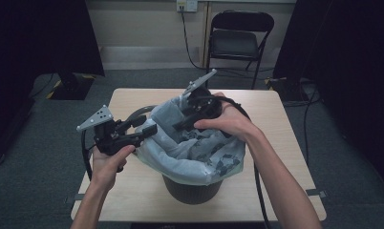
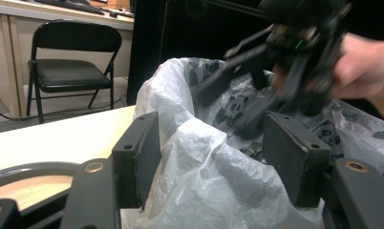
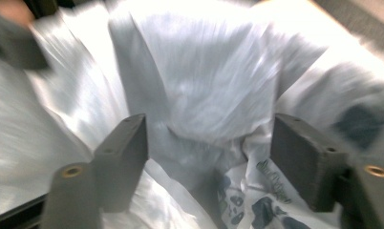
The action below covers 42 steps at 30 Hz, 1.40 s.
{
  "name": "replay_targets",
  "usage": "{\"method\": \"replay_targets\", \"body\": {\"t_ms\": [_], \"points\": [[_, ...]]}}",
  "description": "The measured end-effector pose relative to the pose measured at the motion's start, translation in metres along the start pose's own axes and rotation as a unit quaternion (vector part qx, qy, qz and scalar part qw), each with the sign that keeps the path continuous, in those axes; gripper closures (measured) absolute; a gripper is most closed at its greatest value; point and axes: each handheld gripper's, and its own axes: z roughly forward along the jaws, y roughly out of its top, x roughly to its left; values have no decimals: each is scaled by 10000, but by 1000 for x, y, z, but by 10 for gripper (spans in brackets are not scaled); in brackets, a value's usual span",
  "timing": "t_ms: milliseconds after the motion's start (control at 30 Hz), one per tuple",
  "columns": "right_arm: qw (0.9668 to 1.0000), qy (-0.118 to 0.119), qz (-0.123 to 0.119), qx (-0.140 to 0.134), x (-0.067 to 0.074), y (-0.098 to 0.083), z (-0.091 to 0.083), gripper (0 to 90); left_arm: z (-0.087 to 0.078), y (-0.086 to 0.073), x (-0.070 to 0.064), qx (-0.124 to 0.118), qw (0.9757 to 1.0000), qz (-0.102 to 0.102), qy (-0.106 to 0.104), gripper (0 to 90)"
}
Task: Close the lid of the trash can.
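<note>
Left gripper (image 2: pixel 209 157): jaws wide apart, bag (image 1: pixel 190 148) rim fold between them, ungripped. Right gripper (image 3: pixel 209 157): jaws spread, empty, pointing down into bag mouth.

I count one surface (image 1: pixel 133 191) in front of me, and one dark bin (image 1: pixel 192 191) standing on it. One white bag (image 1: pixel 180 157) printed with pandas lines that bin. I have two hand-held grippers: one left hand-held gripper (image 1: pixel 149 132) in my left hand (image 1: pixel 109 164), and one right hand-held gripper (image 1: pixel 179 125) in my right hand (image 1: pixel 230 121), so two hands in all. Each hand-held gripper has two black jaws and carries one grey three-cornered plate, which makes two plates. Beyond the surface I count one black folding chair (image 1: pixel 238 40), and one wall socket (image 1: pixel 187 5) with one cable (image 1: pixel 185 33) hanging from it.
</note>
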Motion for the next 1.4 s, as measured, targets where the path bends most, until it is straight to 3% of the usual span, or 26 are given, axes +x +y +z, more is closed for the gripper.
{"method": "replay_targets", "body": {"t_ms": [167,267,533,700,867,1200,1400], "points": [[9979,-182,134,-607,-4,4,-37,257,-1,1,0,16,10000,6,6,378],[9962,-489,169,-696,-11,0,-53,263,-3,1,1,23,10000,-33,-1,371],[9875,-944,500,-1161,-32,-39,-84,370,-11,4,6,-97,9999,-83,95,352],[9779,-1155,705,-1592,-40,-65,-96,435,-20,7,11,-257,9994,-154,183,342],[9701,-1268,790,-1914,-40,-81,-103,472,-24,7,15,-257,9992,-181,261,342],[9577,-1486,1048,-2232,-36,-113,-112,492,-26,6,18,-237,9989,-224,331,342],[9479,-1564,1215,-2493,-37,-136,-119,474,-29,4,26,-251,9982,-297,459,342]]}}
